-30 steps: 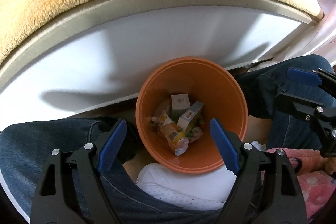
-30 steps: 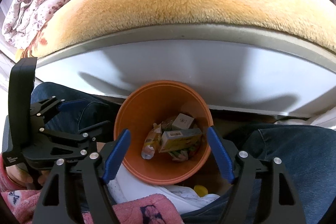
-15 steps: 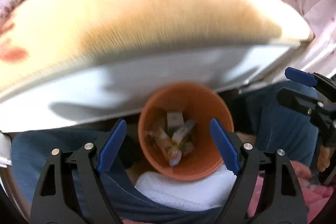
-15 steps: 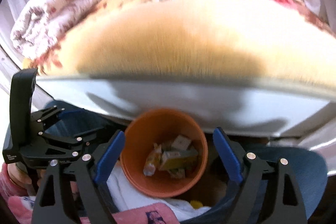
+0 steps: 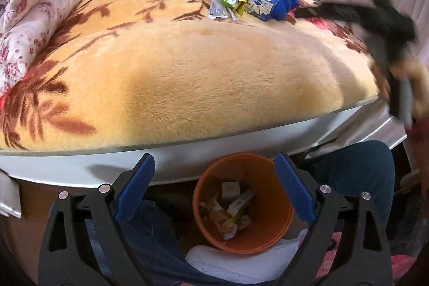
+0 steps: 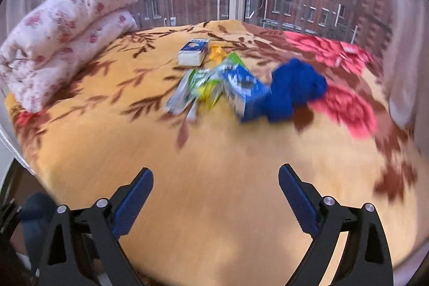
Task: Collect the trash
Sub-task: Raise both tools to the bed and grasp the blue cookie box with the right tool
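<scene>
An orange bin (image 5: 268, 232) stands on the floor by the bed and holds several wrappers and small boxes (image 5: 230, 208). My left gripper (image 5: 214, 189) is open and empty above it. More trash lies far back on the bed: a white box (image 6: 193, 52), green and silver wrappers (image 6: 195, 87) and a blue carton (image 6: 242, 87); they also show in the left wrist view (image 5: 230, 0). My right gripper (image 6: 215, 195) is open and empty above the near part of the yellow blanket (image 6: 214, 152), well short of the trash.
A blue cloth (image 6: 295, 87) lies against the blue carton. A rolled floral quilt (image 6: 59, 34) lies at the bed's left. A window runs behind the bed. A person's jeans-clad legs (image 5: 359, 173) flank the bin.
Both grippers have risen and tilted up from the bin. The right gripper has moved forward over the bed, so the trash pile has come into view. Both stayed open.
</scene>
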Motion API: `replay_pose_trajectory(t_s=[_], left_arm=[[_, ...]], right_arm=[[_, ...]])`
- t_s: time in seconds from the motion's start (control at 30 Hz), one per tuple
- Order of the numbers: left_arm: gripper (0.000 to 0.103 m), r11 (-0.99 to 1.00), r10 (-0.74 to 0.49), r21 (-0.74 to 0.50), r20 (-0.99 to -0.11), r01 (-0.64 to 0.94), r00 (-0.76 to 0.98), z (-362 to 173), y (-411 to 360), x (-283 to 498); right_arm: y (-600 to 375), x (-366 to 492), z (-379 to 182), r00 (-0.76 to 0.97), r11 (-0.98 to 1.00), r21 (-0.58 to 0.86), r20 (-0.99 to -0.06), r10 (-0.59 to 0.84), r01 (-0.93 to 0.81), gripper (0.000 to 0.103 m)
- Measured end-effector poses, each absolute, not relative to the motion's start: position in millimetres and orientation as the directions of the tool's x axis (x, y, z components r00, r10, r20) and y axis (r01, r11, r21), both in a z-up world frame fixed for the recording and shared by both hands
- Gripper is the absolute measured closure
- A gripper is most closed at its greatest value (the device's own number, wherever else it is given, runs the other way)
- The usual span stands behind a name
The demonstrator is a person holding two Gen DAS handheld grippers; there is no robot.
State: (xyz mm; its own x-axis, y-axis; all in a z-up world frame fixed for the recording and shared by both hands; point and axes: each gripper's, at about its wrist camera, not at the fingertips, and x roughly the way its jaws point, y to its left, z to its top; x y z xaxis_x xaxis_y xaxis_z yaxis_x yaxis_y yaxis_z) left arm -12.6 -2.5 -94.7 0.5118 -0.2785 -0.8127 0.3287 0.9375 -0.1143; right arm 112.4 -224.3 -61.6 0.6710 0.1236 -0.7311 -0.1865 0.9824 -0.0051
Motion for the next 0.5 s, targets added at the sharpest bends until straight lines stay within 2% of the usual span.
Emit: replay_pose_trajectory(t_s=[0.23,0.43,0.5], left_arm=[[0.014,0.947,-0.267,-0.126,-0.818,0.294,0.509,-95,10,-10],[0.014,0.957,-0.253,-0.137,-0.824,0.255,0.506,-97,22,-4],[0.014,0.96,-0.248,-0.141,-0.827,0.241,0.504,-99,25,-1]], right_arm=[[-224,216,-74,0.611,0.985,-0.062,-0.79,0.049,-0.159,0.01],[-228,268,-92,0.581,0.971,-0.191,-0.811,-0.074,-0.144,0.011],[-230,276,-99,0.558,0.964,-0.213,-0.825,-0.089,-0.162,0.031]])
